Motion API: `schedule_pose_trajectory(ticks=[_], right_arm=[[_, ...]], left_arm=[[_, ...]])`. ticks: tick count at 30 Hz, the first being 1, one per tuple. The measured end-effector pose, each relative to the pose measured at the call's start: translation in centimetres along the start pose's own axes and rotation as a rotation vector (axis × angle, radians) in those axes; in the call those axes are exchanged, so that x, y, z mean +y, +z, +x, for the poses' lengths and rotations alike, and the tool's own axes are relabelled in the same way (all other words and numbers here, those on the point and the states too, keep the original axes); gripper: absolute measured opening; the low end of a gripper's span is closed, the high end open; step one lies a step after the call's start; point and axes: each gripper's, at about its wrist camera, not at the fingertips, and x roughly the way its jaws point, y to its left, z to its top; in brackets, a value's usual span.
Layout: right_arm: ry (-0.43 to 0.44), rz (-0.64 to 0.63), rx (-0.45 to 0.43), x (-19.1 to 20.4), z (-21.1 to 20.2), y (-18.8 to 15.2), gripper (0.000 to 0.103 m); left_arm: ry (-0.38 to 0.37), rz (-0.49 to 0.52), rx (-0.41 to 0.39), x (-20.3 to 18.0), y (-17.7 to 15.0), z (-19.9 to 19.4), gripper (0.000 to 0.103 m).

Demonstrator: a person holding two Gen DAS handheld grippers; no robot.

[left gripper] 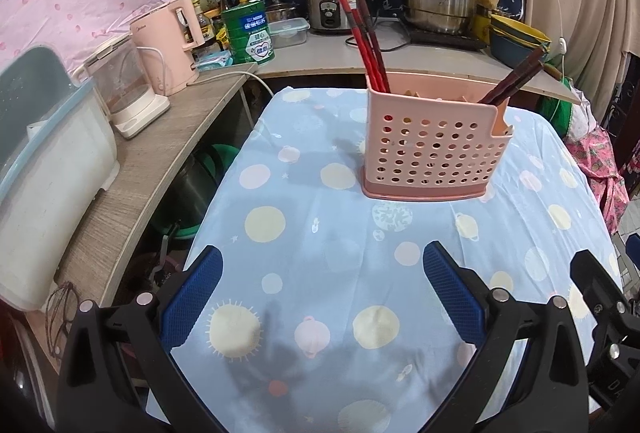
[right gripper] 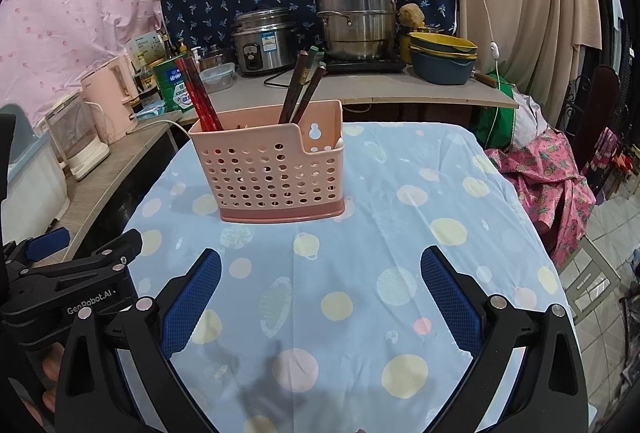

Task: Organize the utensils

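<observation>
A pink perforated utensil holder (left gripper: pixel 430 153) (right gripper: pixel 272 165) stands upright on the table under a blue spotted cloth (left gripper: pixel 320 233) (right gripper: pixel 360 253). Red chopsticks (left gripper: pixel 366 41) (right gripper: pixel 198 95) lean in its left compartment, and dark brown chopsticks (left gripper: pixel 512 77) (right gripper: pixel 304 85) lean in its right one. My left gripper (left gripper: pixel 322 269) hovers open over the cloth, well short of the holder, with nothing between its blue pads. My right gripper (right gripper: pixel 320 269) is open and empty too, also short of the holder. In the right wrist view the left gripper's body (right gripper: pixel 72 289) shows at the left edge.
A wooden shelf (left gripper: pixel 152 169) on the left carries a white-and-blue box (left gripper: pixel 44 169), a clear kettle (left gripper: pixel 124 89) and a pink kettle (left gripper: pixel 170 45). The back counter holds a rice cooker (right gripper: pixel 264 41), a steel steamer pot (right gripper: pixel 356 17), a green tin (left gripper: pixel 250 33) and stacked bowls (right gripper: pixel 442 57). Clothes (right gripper: pixel 540 169) lie right of the table.
</observation>
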Motion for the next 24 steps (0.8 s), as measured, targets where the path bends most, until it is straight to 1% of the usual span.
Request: schedule_pose_trajectory(ticks=[19, 21, 24], right_arm=[[-0.019, 0.017, 0.021, -0.90, 0.70, 0.19, 0.096], [-0.020, 0.018, 0.023, -0.94, 0.71, 0.20, 0.096], [-0.022, 0.020, 0.025, -0.98, 0.74, 0.19, 0.096]], left_arm=[[0.021, -0.024, 0.014, 0.41, -0.13, 0.81, 0.096], [0.006, -0.027, 0.015, 0.58, -0.17, 0.92, 0.096], [0.002, -0.022, 0.011, 0.59, -0.20, 0.99, 0.096]])
